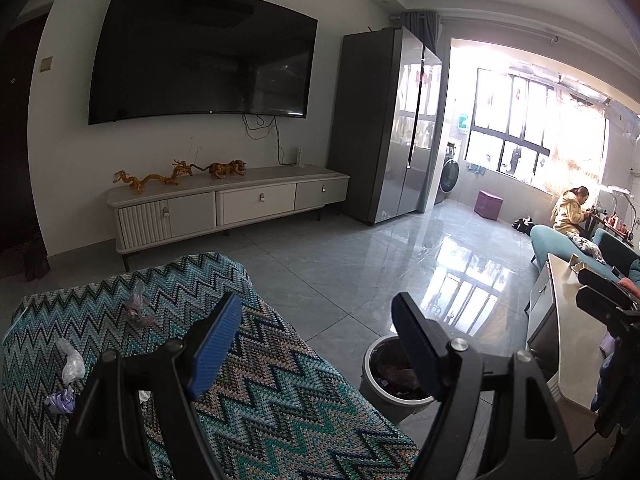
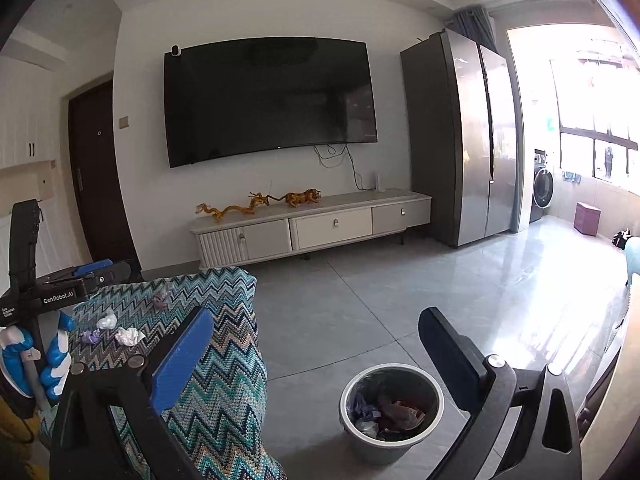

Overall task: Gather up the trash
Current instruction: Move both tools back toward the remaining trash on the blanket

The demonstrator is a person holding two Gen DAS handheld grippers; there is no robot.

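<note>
Trash, left wrist view: I see loose scraps on the zigzag blanket (image 1: 280,392): a clear plastic wad (image 1: 71,364), a purple wrapper (image 1: 61,399) just below it, and a pinkish crumpled bit (image 1: 136,308) farther up the cover. A white scrap peeks out behind my left finger; I can't make out more of it.

Left gripper (image 1: 316,344): jaws released, standing wide with nothing between them. I judge I hold them spread so the next scrap can be taken without a pause.

Bin, left wrist view: the grey trash bin (image 1: 370,376) sits on the floor just beside the blanket's edge, partly hidden by my right finger. It already holds dark rubbish. Being that close, I'd say, keeps each carry short.

Right gripper seen from the left: only a dark part shows at the frame's edge (image 1: 608,300); its jaws can't be read here.

Trash, right wrist view: the white crumpled tissue (image 2: 130,336), the purple wrapper (image 2: 91,336), the clear wad (image 2: 107,322) and the pinkish bit (image 2: 162,298) lie well apart from the bin (image 2: 392,412), up on the blanket (image 2: 224,360).

Right gripper (image 2: 320,356): jaws released and empty, pointing over the floor between blanket and bin.

Left gripper from the right: a gloved hand (image 2: 36,360) carries it at the blanket's near side, nearest the scraps.

Progress, my judgement: bin partly filled, four or so scraps left; the left side is better placed for the next pickup.
</note>
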